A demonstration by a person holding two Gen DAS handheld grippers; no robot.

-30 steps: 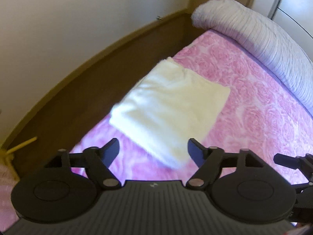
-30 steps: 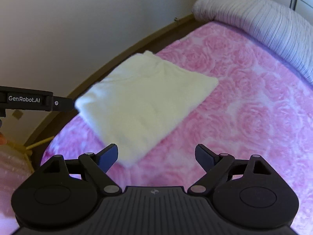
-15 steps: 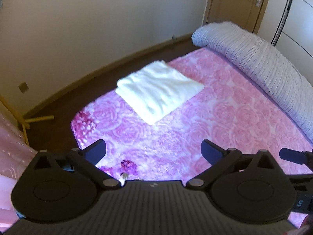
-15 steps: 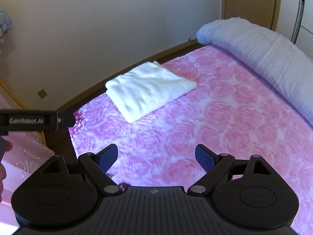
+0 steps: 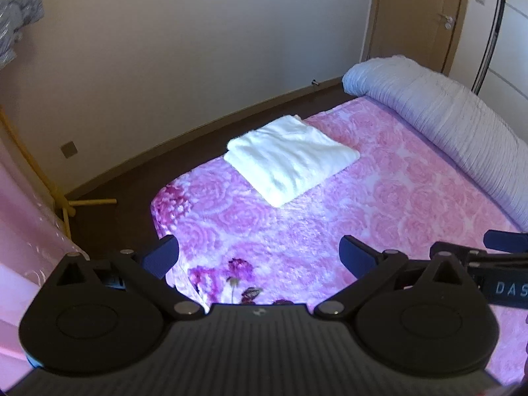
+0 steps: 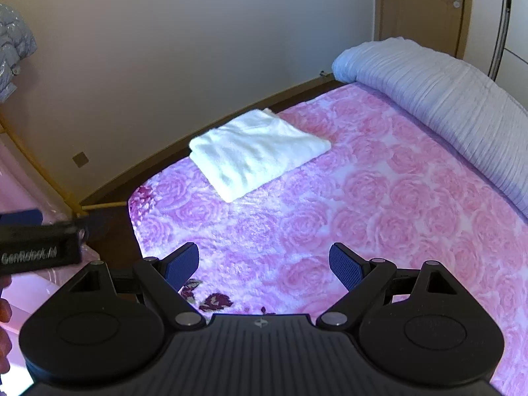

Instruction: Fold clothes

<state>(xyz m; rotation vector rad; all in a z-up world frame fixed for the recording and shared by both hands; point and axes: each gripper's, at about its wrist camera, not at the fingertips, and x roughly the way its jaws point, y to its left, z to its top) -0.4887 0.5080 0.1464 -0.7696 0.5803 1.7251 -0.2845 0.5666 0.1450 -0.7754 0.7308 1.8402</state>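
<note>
A folded white garment (image 5: 292, 161) lies flat near the far left corner of the pink rose-patterned bedspread (image 5: 396, 204). It also shows in the right wrist view (image 6: 257, 151). My left gripper (image 5: 259, 257) is open and empty, held above the near part of the bed, well back from the garment. My right gripper (image 6: 264, 264) is open and empty too, at a similar distance. The right gripper's body shows at the right edge of the left wrist view (image 5: 501, 264); the left gripper's body shows at the left edge of the right wrist view (image 6: 36, 247).
A rolled grey-white quilt (image 5: 445, 122) lies along the right side of the bed. Dark floor (image 5: 138, 178) and a cream wall (image 5: 198, 49) run beyond the left edge. A wooden door (image 5: 422, 16) stands at the back right. A pink surface (image 5: 23, 231) with yellow legs is at the left.
Both grippers have pulled back and up from the folded garment, which now looks smaller and farther away. The garment stays where it lay. Both jaws remain open.
</note>
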